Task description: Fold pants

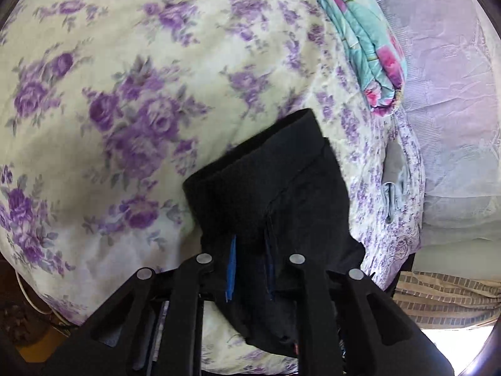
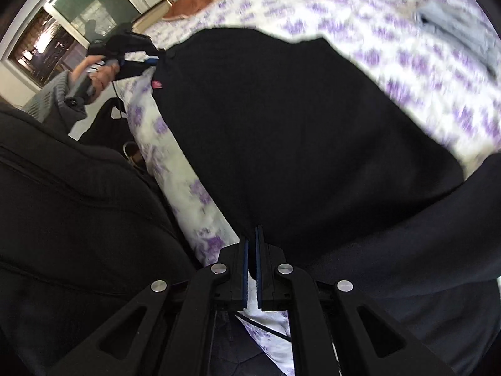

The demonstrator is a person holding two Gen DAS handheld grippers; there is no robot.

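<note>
The black pants (image 1: 275, 185) lie on a bed with a purple-flowered cover (image 1: 125, 94). In the left wrist view my left gripper (image 1: 250, 269) has black cloth draped between and over its blue-padded fingers; the jaws stand a little apart around the fabric. In the right wrist view the pants (image 2: 297, 131) spread wide across the bed, with a small red label (image 2: 157, 85) at the left edge. My right gripper (image 2: 252, 235) is nearly closed, its pads pinching the near edge of the pants. The left gripper (image 2: 131, 53) shows far off at the pants' far corner, held by a hand.
A folded teal and pink quilt (image 1: 363, 37) lies at the far side of the bed. A small grey cloth (image 1: 394, 181) lies near the bed's right edge, by a pale lace curtain (image 1: 454, 94). The person's dark clothing (image 2: 78, 219) fills the left of the right wrist view.
</note>
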